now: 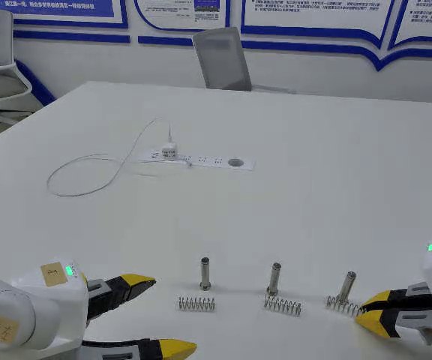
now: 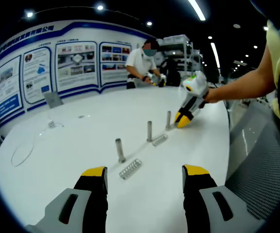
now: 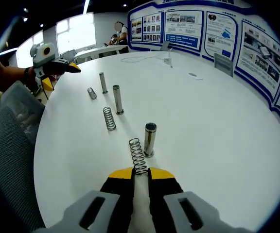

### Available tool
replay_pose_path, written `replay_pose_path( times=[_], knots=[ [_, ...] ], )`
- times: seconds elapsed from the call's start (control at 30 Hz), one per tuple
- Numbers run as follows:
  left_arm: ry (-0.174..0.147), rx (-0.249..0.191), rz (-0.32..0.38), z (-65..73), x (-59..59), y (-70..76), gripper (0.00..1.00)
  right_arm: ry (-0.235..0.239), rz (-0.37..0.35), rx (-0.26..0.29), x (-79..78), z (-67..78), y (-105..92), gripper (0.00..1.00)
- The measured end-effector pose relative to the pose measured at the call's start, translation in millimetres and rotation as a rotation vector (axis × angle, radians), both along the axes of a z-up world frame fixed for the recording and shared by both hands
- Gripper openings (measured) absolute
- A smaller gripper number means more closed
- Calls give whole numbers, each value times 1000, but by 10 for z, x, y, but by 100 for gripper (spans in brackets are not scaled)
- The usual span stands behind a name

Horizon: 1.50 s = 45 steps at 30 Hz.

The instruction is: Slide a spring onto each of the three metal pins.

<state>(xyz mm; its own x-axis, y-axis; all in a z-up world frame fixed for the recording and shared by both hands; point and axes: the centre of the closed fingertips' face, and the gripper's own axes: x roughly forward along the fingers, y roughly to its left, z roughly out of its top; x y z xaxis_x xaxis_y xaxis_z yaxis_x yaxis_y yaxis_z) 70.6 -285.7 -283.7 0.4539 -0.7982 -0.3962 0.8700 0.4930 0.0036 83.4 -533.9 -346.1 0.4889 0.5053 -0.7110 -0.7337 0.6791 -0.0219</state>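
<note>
The right tool point(image 3: 141, 173) is closed on the near end of the right spring point(image 3: 137, 154), which lies on the table point(image 3: 218, 121) just beside its upright pin point(image 3: 150, 139). The spring is probably light and bendy, so an end grip suits it. Farther along, the left tool point(image 2: 144, 175) hangs with its jaws apart.

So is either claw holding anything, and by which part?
Right claw appears to pinch the nearest spring by its near end. Left claw is open, empty.
</note>
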Motion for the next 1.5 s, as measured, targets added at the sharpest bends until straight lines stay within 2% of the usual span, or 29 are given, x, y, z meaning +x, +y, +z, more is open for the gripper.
replay_pose_path(
  times=[0.53, 1.5],
  knots=[
    [-1, -1, -6, 4, -18, -19, 63, -21, 21, -21, -10, 194, 53, 12],
    [-1, 1, -10, -1, -46, -35, 62, -26, 33, -37, 3, 367, 103, 12]
  ],
)
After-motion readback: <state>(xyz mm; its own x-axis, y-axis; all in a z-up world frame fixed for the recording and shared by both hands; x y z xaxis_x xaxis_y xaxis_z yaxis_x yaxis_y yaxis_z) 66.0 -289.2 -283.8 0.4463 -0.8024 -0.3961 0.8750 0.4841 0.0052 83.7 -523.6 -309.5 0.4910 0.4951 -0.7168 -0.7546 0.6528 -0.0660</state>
